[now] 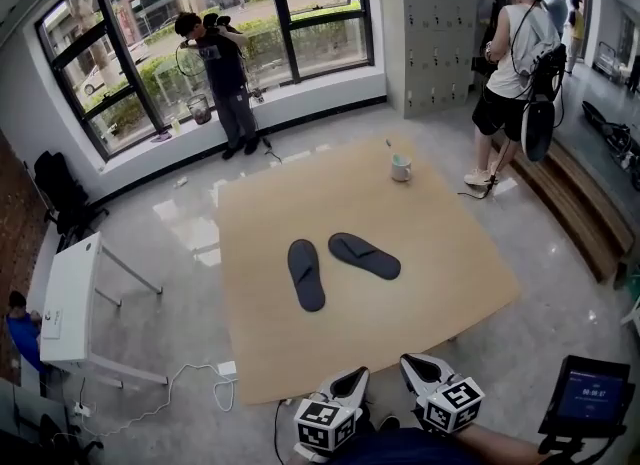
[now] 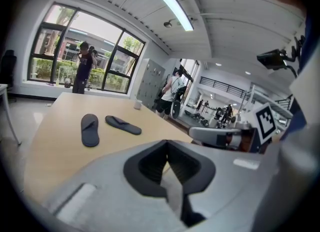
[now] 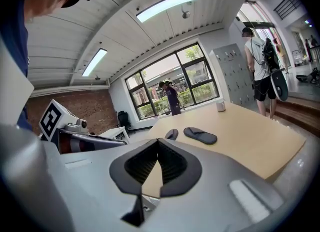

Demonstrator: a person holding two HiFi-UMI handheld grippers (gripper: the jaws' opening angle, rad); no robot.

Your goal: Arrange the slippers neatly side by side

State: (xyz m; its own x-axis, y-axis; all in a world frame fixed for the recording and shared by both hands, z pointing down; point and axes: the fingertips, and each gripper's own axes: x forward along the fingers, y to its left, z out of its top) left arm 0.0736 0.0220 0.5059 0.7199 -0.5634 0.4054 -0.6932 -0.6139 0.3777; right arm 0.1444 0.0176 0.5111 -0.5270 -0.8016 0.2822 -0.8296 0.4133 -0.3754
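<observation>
Two dark slippers lie on the tan mat (image 1: 430, 283). The left slipper (image 1: 306, 274) (image 2: 90, 128) (image 3: 171, 134) points roughly away from me. The right slipper (image 1: 364, 255) (image 2: 123, 124) (image 3: 200, 135) lies slanted, its near end close to the first and its far end turned off to the right. My left gripper (image 1: 347, 387) (image 2: 167, 168) and right gripper (image 1: 420, 370) (image 3: 158, 162) hover side by side at the mat's near edge, well short of the slippers. Both are shut with nothing between the jaws.
A white cup (image 1: 401, 167) stands at the mat's far side. A person (image 1: 225, 68) is by the windows and another (image 1: 515, 63) at the right beside a wooden bench (image 1: 580, 203). A white table (image 1: 70, 298) and cables (image 1: 190, 383) are at the left, a screen (image 1: 595, 393) at lower right.
</observation>
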